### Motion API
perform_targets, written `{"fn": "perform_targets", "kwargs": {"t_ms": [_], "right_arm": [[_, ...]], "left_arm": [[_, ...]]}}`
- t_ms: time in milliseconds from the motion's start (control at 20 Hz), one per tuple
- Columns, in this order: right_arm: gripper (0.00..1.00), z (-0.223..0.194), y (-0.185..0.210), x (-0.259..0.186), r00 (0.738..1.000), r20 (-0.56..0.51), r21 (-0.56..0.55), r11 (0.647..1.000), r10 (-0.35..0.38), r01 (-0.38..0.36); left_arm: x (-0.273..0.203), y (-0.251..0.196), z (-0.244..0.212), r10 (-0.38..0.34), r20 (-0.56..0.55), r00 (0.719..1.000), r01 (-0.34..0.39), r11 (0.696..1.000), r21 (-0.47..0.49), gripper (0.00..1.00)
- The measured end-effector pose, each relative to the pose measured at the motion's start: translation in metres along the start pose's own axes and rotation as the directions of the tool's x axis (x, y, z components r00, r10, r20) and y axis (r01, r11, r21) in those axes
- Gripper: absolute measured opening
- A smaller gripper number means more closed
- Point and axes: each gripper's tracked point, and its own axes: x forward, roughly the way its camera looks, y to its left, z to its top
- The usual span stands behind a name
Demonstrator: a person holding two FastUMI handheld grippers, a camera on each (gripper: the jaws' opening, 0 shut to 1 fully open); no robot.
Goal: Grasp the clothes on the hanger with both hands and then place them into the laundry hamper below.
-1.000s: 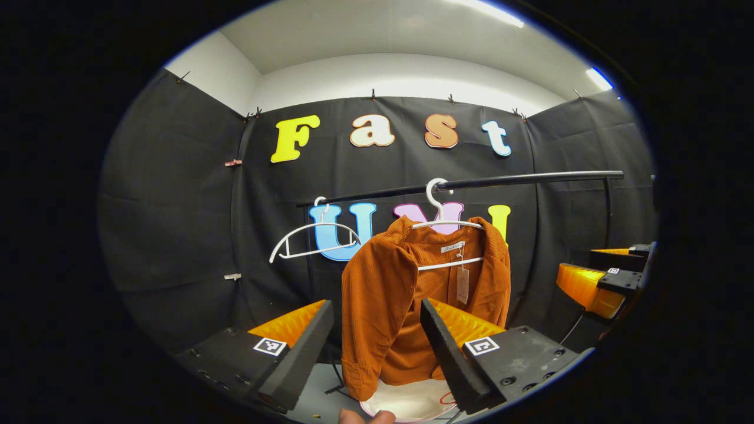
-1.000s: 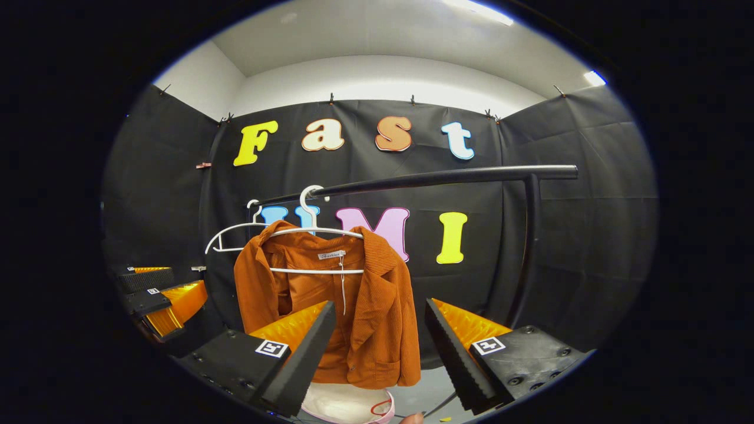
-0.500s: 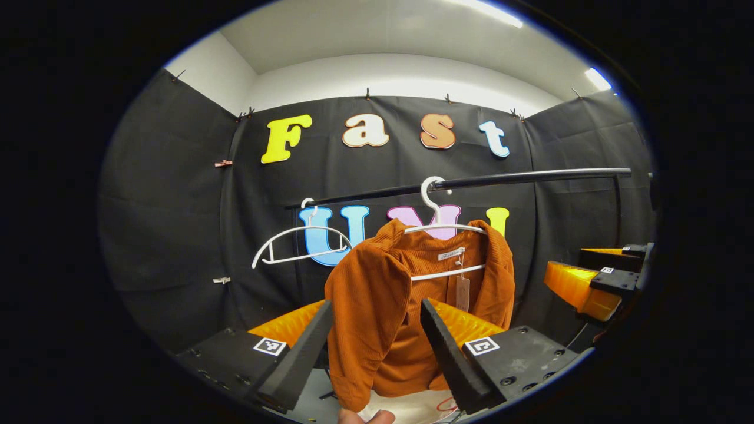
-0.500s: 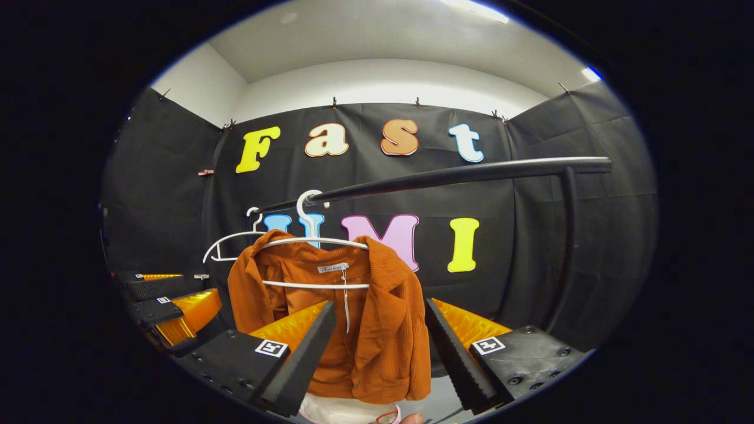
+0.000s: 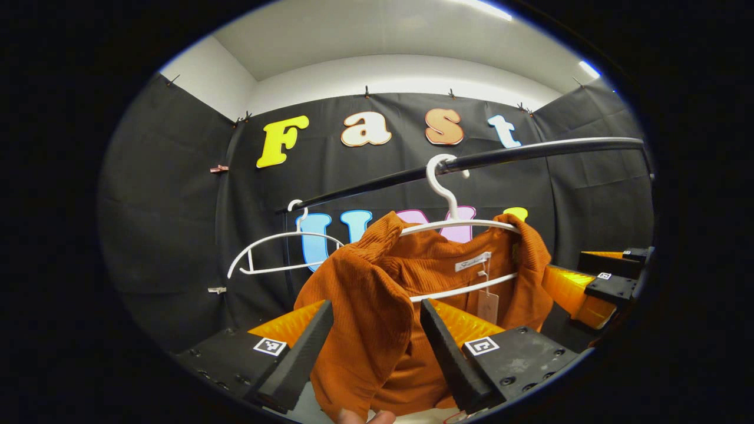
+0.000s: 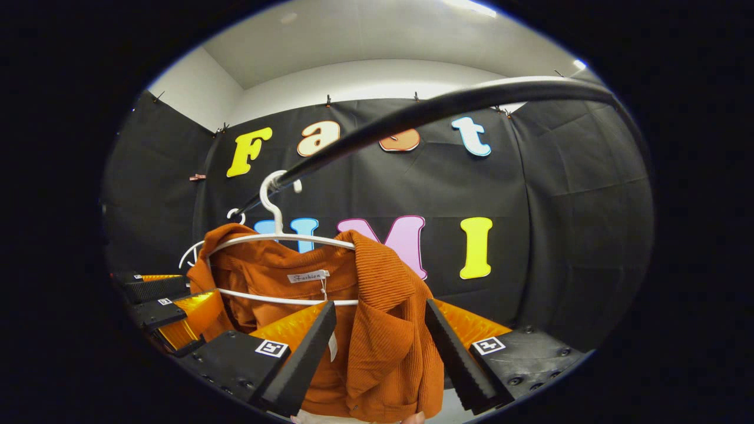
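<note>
Rust-orange ribbed jacket (image 5: 377, 294) hangs on a white plastic hanger (image 5: 456, 224) hooked over the black metal rail (image 5: 530, 154), with a paper tag (image 5: 488, 306) dangling from its collar. Farther along that rail, to the jacket's left in the left gripper view, hangs a bare white plastic hanger (image 5: 277, 247). The left gripper (image 5: 377, 347) has its 2 black-and-orange fingers spread wide to either side of the jacket's near shoulder and sleeve, not pressing the fabric. The right gripper (image 6: 380, 347) is likewise spread apart, its fingers flanking the jacket's other front panel just below the white plastic hanger's crossbar, and I cannot tell whether they touch it. At the bottom edge, under the jacket's hem, a sliver of pale material shows, too little to identify.
</note>
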Motion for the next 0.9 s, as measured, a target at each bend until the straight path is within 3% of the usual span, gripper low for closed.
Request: {"fn": "perform_targets", "kwargs": {"t_ms": [300,400,450,500,600,650,800,850,900], "right_arm": [[0.98,-0.033,0.004,0.052,0.998,-0.049,0.016,0.999,0.041,-0.04],[0.7,-0.036,0.004,0.06,0.998,-0.055,0.022,0.999,0.039,-0.038],[0.56,-0.034,0.009,0.062,0.997,-0.05,0.03,0.998,0.057,-0.055],[0.36,-0.045,0.004,0.067,0.998,-0.06,0.024,0.999,0.032,-0.03],[0.13,-0.038,0.012,0.063,0.995,-0.066,0.082,0.995,0.069,-0.064],[0.13,-0.042,0.019,0.062,0.991,-0.092,0.136,0.987,0.102,-0.088],[0.13,-0.052,0.019,0.056,0.975,-0.163,0.282,0.954,0.15,-0.099],[0.05,-0.059,0.025,0.065,0.971,-0.175,0.303,0.947,0.162,-0.103],[0.04,-0.06,0.027,0.065,0.967,-0.187,0.31,0.945,0.174,-0.11]], "left_arm": [[0.038,-0.001,-0.016,0.0,-0.027,1.0,0.0,1.0,-0.008,0.93],[0.044,-0.003,-0.029,-0.014,-0.07,0.997,0.014,1.0,0.0,0.77],[0.043,-0.003,-0.033,-0.021,-0.079,0.997,0.02,1.0,-0.008,0.63],[0.045,-0.001,-0.034,-0.03,-0.08,0.996,0.028,0.999,-0.022,0.48],[0.044,0.004,-0.037,-0.032,-0.084,0.996,0.027,0.998,-0.053,0.2],[0.044,0.005,-0.035,-0.03,-0.085,0.996,0.025,0.998,-0.061,0.06],[0.041,0.009,-0.03,-0.013,-0.089,0.996,0.007,0.997,-0.074,0.05],[0.039,0.009,-0.027,-0.015,-0.082,0.997,0.009,0.997,-0.074,0.05],[0.039,0.01,-0.026,-0.018,-0.087,0.996,0.011,0.997,-0.076,0.05]]}}
